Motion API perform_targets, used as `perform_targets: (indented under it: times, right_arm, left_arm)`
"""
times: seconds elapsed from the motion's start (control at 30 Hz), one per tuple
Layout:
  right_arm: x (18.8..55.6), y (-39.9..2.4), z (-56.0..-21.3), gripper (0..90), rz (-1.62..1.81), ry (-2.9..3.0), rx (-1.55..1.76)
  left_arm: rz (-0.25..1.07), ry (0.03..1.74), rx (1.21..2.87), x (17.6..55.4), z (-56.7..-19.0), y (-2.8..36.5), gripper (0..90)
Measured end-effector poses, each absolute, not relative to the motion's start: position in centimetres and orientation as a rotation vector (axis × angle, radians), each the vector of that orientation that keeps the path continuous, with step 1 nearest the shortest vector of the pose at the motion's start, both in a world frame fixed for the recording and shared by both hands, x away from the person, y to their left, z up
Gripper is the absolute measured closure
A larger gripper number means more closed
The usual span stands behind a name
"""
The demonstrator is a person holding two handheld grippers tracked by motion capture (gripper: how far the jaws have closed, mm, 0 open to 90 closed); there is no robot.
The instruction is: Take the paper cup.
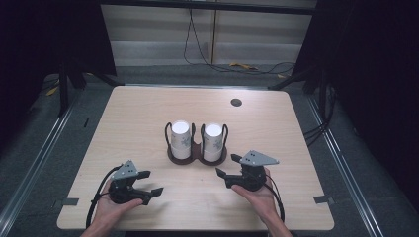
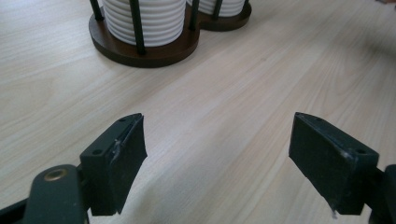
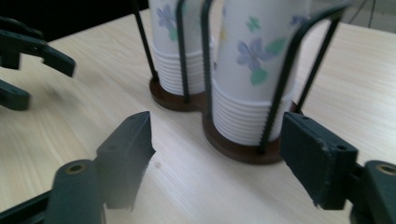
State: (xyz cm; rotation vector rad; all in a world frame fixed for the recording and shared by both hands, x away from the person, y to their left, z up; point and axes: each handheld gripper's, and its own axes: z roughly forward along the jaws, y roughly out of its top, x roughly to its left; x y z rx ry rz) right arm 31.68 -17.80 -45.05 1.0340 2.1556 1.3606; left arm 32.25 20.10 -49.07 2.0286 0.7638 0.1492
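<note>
Dark wood holder w/ two wire cages sits mid-table; each cage holds an upright stack of white paper cups, left stack & right stack, long axes vertical. Right gripper is nearer, jaws spread & empty, right stack just far-left of it. Left gripper, also spread & empty, sits near-left, holder far-right of it.

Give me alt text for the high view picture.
Two stacks of white paper cups stand in a dark wire holder mid-table. Nearer, a person's hands hold the left gripper and right gripper, both open.
</note>
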Motion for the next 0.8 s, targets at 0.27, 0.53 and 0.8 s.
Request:
perform_targets:
  times: [0.27, 0.53, 0.8]
  right_arm:
    - [32.2, -16.4, -44.1, 33.1, 1.396, 2.174, 0.966]
    - [32.9, -15.4, -43.8, 39.4, 1.435, 2.272, 0.950]
    - [33.9, -14.5, -42.9, 40.0, 1.475, 2.307, 0.930]
  left_arm:
    - [0.134, 0.747, 2.020, 32.1, -48.9, 20.0, 19.1]
    - [0.144, 0.746, 2.031, 32.0, -48.9, 20.0, 19.2]
    - [0.148, 0.745, 2.035, 32.0, -48.9, 19.9, 19.5]
